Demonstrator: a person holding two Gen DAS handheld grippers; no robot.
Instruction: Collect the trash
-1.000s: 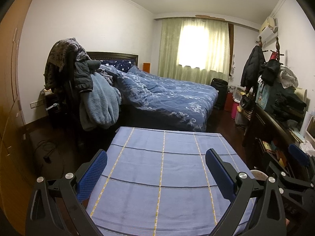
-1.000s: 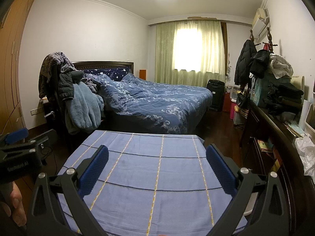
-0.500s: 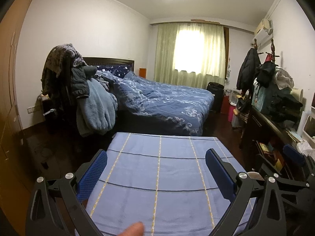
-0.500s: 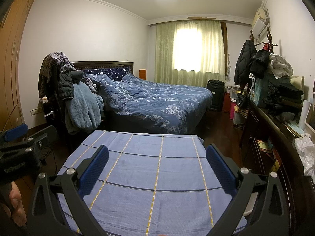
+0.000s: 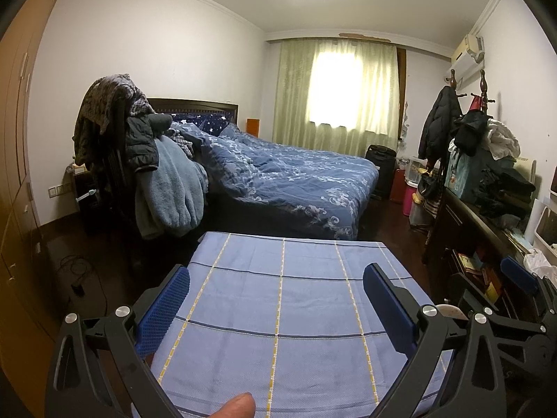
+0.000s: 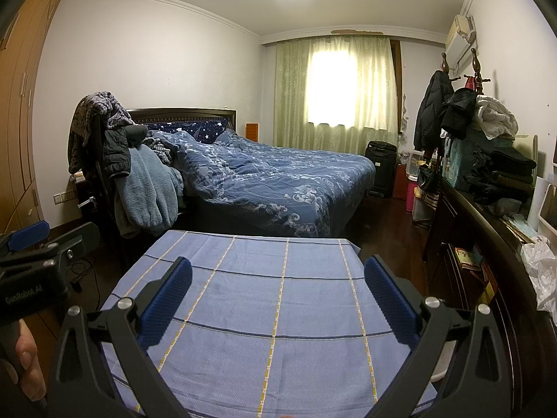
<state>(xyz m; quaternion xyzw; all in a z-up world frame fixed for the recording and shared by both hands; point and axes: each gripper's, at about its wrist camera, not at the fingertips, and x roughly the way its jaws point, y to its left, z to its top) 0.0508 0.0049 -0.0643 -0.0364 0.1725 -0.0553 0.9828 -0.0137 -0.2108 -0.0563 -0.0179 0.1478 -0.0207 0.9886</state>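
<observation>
My left gripper (image 5: 276,308) is open and empty above a blue checked cloth (image 5: 289,313) that covers a table. My right gripper (image 6: 278,299) is open and empty above the same cloth (image 6: 278,313). No trash lies on the cloth. A crumpled white plastic bag (image 6: 541,268) sits on the dark sideboard at the right; it also shows in the left wrist view (image 5: 539,266). The right gripper's blue finger (image 5: 518,275) shows at the right of the left wrist view, and the left gripper's body (image 6: 38,271) at the left of the right wrist view.
A bed with a blue quilt (image 5: 289,177) stands beyond the table. A chair piled with clothes (image 5: 139,163) is at the left. A dark sideboard (image 6: 487,244) with clothes and clutter runs along the right wall. A black suitcase (image 6: 381,167) stands near the curtain.
The left wrist view has tilted up and shifted slightly; a fingertip now shows at its bottom edge. The right gripper has barely moved. Both grippers stay open.
</observation>
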